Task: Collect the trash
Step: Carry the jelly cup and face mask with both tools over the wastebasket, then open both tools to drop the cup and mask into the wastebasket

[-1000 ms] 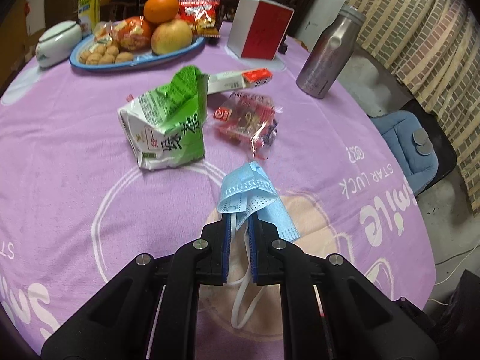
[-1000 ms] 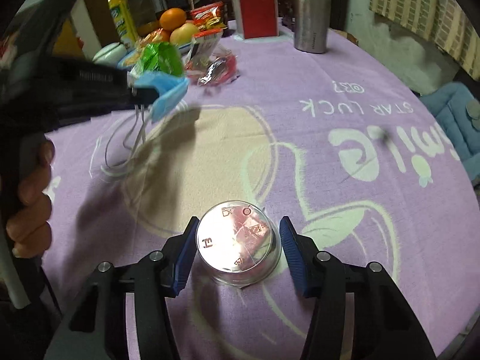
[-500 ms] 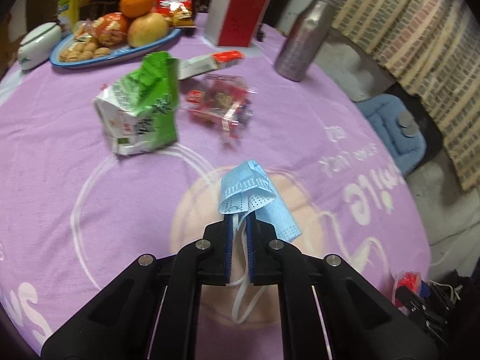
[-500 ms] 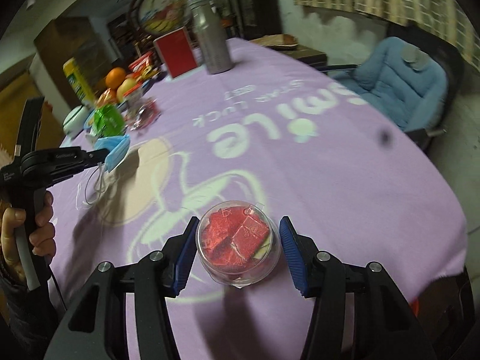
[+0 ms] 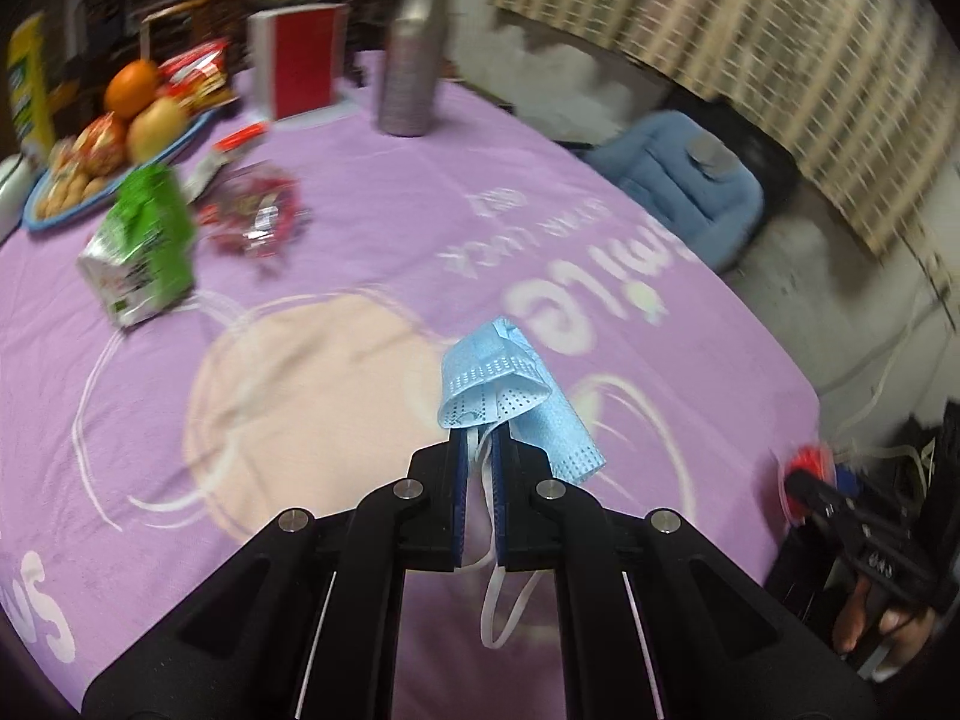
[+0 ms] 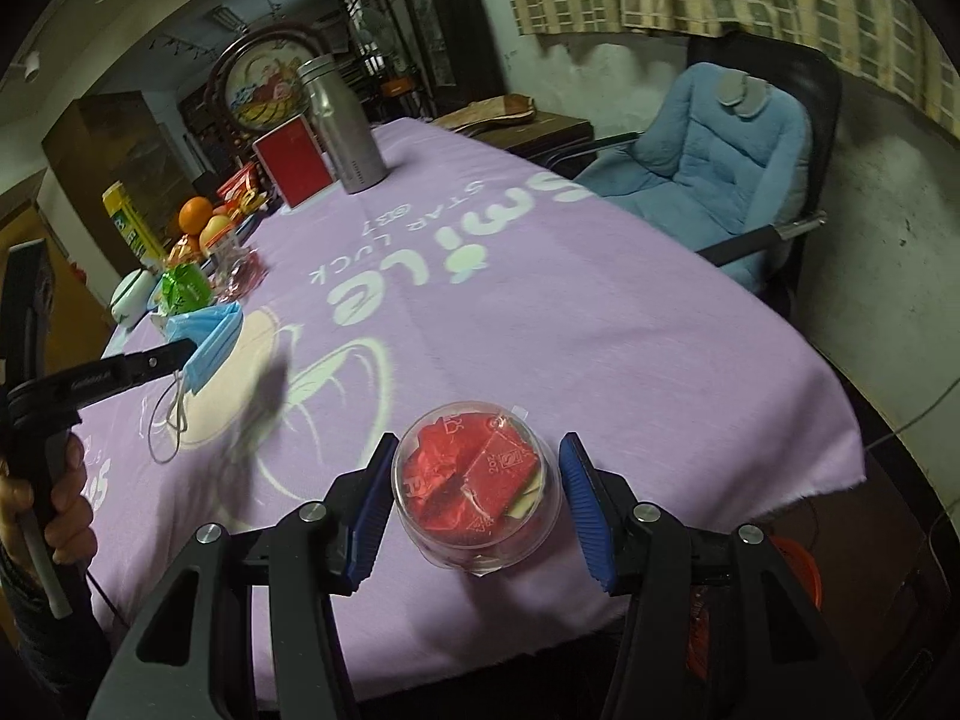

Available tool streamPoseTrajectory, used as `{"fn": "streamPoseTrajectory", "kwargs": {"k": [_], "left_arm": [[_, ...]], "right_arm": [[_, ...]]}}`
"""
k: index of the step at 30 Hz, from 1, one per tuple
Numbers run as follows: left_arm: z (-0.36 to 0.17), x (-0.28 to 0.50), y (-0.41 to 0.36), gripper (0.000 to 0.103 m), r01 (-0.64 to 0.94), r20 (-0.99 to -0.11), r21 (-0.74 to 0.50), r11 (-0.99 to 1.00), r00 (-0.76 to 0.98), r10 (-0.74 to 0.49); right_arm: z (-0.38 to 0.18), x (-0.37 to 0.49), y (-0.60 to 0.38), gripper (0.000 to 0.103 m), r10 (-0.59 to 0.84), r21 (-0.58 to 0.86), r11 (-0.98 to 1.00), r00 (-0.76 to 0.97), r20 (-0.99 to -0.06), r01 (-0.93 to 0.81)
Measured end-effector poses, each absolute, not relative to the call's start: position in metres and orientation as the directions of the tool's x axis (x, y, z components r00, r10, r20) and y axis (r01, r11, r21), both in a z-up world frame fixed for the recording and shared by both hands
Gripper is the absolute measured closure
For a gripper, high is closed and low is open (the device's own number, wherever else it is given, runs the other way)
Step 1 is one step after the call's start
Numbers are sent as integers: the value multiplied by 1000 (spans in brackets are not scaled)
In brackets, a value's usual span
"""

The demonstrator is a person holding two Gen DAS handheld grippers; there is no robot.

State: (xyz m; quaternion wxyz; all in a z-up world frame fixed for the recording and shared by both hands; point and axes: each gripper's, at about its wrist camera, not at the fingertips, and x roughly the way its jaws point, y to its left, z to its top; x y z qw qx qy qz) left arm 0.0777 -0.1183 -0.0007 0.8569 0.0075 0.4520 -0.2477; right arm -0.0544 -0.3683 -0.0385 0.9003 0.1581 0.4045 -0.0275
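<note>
The left gripper (image 5: 480, 450) has its jaws clamped tight on a crumpled blue face mask (image 5: 504, 387), which sticks up above the jaws while its white ear loops (image 5: 501, 600) hang beneath, over the near middle of the bench (image 5: 360, 228). The right gripper (image 6: 474, 504) has its jaws closed on a clear plastic cup (image 6: 477, 501) stuffed with red wrappers, held above the bench's near right corner. Farther out toward the far left edge lie a green snack bag (image 5: 144, 246) and a clear red-printed wrapper (image 5: 255, 219), just beside each other. Behind them sits a blue fruit plate (image 5: 114, 156), with a red box (image 5: 297, 63) and a metal bottle (image 5: 414, 48) at the far edge. A blue cushioned chair (image 6: 714, 150) stands beside the bench's right edge.
</note>
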Motion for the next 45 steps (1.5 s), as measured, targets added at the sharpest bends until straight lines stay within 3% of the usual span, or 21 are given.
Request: {"fn": "streamPoseTrajectory", "kwargs": {"k": [9,18,26,33,41,44,45], "left_arm": [[15,4,-216,95,708,-758,-134,694,378,-531],[-10,-75,-323,95,894,-811,-123,431,160,-563],[-87,-112,-415,95,941,-880,-164,296,-4,-475],[-192,-113,-481,95,931,-942,-201,305,-98,-322],[-266,-104,-523,95,915,-975,-188,358,-130,-180],[-279,-98,-527,90,897,-974,-206,391,-149,-171],[-280,-96,-526,82,890,-972,-216,402,-159,-171]], "right_arm": [[-38,-114,-426,49,-25,250,923,693,-721,293],[-79,-190,-509,49,-138,251,833,626,-768,493],[-171,-230,-567,49,-54,336,711,524,-850,618],[-249,-238,-599,49,46,407,598,478,-877,691],[-321,-224,-619,49,150,461,477,448,-882,748],[-334,-227,-629,48,164,479,409,454,-876,777],[-338,-229,-632,47,177,492,380,460,-870,783]]}}
